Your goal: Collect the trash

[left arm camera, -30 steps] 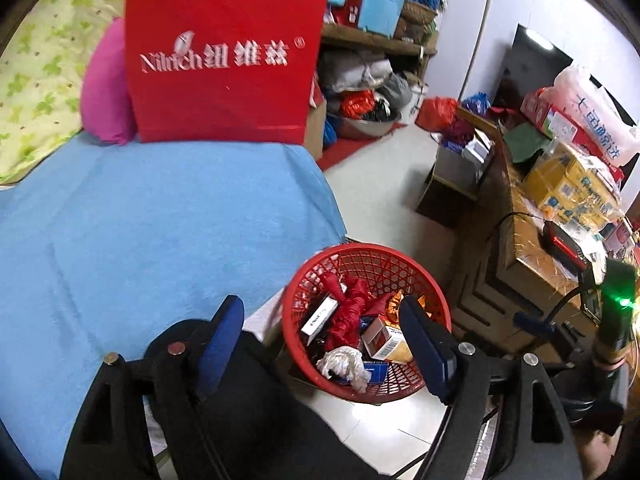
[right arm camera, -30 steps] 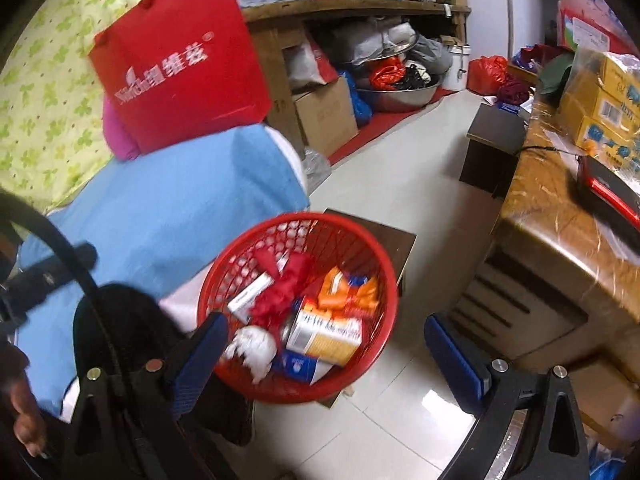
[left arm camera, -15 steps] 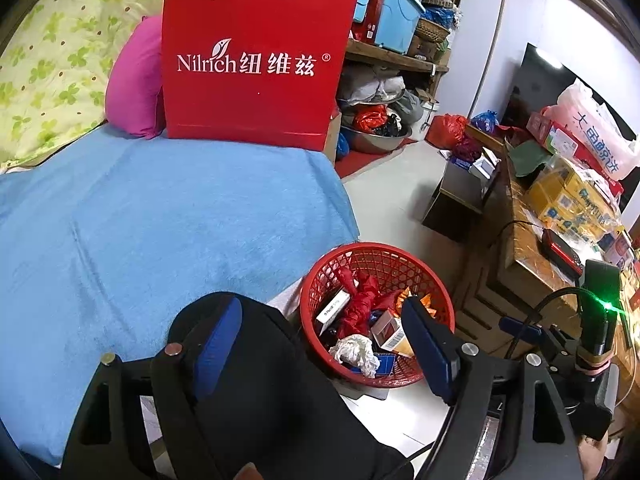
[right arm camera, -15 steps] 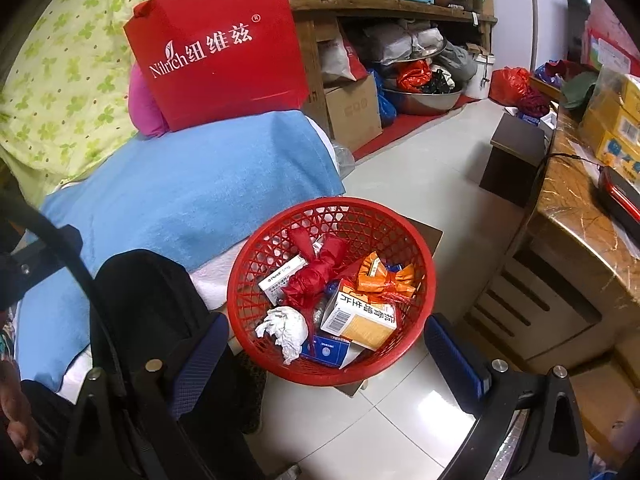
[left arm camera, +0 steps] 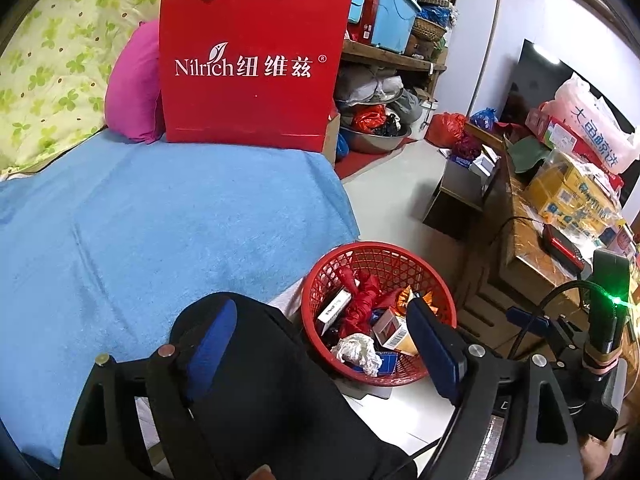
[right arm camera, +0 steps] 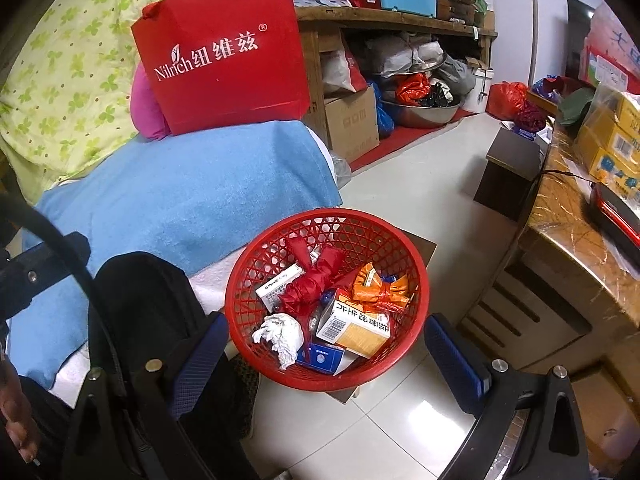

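The red basket (right arm camera: 416, 280) sits on a small low stand on the white floor, right next to the bed. It holds the trash. Inside lie a white crumpled paper ball (right arm camera: 282, 334), an orange and white carton (right arm camera: 354, 330) with a barcode, a red cloth bundle (right arm camera: 310, 286), a small white box (right arm camera: 280, 282), an orange wrapper (right arm camera: 378, 286) and a little blue box (right arm camera: 324, 358). The paper ball is at the near side of the basket, just beside the carton. The red cloth bundle lies in the middle, touching the small white box.

The left claw (left arm camera: 322, 346) is wide apart and holds nothing. One of its blue fingers is over a black bag (left arm camera: 256, 392) and the other is in front of the basket's near edge. The right claw (right arm camera: 330, 362) is wide apart too and holds nothing. From the right camera the basket shows between its two blue fingers.

The black bag rests at the edge of the bed, just beside the basket. A blue blanket (left arm camera: 160, 232) covers the bed. A big red paper bag (left arm camera: 248, 64) with white letters stands at the far end, with a pink pillow (left arm camera: 134, 84) touching its side. A brown bench (right arm camera: 572, 248) with yellow boxes on top is on the right, near the basket but apart from it.
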Demonstrator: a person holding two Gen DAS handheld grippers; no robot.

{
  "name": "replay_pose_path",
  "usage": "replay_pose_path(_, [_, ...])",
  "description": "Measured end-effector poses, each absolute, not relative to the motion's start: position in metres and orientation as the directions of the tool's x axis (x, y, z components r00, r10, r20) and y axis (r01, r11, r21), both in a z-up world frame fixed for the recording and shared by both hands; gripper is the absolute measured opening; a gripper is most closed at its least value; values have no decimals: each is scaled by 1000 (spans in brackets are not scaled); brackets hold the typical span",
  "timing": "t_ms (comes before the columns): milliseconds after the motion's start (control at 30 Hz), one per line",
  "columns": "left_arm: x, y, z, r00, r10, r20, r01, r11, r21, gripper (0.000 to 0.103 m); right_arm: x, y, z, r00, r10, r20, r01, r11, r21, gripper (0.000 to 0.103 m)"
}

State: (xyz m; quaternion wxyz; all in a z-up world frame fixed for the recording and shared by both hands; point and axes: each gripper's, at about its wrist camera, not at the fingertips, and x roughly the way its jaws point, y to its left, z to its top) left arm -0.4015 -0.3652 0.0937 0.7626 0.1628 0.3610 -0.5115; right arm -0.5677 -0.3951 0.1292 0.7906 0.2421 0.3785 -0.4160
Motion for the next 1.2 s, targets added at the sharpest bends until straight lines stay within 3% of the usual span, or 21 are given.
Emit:
replay_pose_path(533, [-410, -369, 96, 272, -640, -718, 901, 432, -44, 87, -569, -395, 129, 357, -484, -799, 844, 534, 53, 99])
replay_pose_path(1200, [-418, -374, 96, 236, -657, -716, 920, 389, -54, 87, -573, -395, 133, 352, -501, -791, 852, 521, 49, 99])
